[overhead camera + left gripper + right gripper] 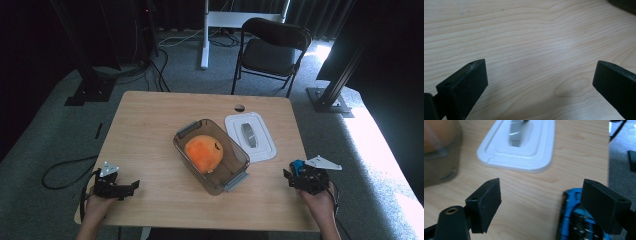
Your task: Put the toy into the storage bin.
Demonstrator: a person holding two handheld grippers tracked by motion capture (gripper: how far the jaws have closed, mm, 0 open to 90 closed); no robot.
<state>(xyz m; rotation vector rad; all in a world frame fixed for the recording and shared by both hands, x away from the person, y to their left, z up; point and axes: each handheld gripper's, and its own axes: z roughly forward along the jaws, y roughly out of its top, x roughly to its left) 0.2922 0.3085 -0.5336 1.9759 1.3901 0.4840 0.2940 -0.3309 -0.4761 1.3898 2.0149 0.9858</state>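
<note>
A clear grey container (pixel 235 172) with grey end clips stands slantwise at the table's middle, and a round orange thing (pixel 203 152) lies inside it. Its white lid (pixel 262 145), with a grey handle, lies flat on the table just right of it. My left gripper (pixel 131 187) rests near the front left edge, open, its jaws wide apart over bare wood (pixel 540 75). My right gripper (pixel 288 178) sits near the front right edge, open and holding nothing (pixel 541 200). In the right gripper view the lid (pixel 536 157) lies ahead and the container (pixel 439 162) shows blurred at the left.
The wooden table (pixel 150 125) has bare room left of the container. A blue part (pixel 571 220) shows under the right jaw; I cannot tell whether it belongs to the gripper. A black folding chair (pixel 272 50) stands beyond the table's far edge. Cables trail on the floor at left.
</note>
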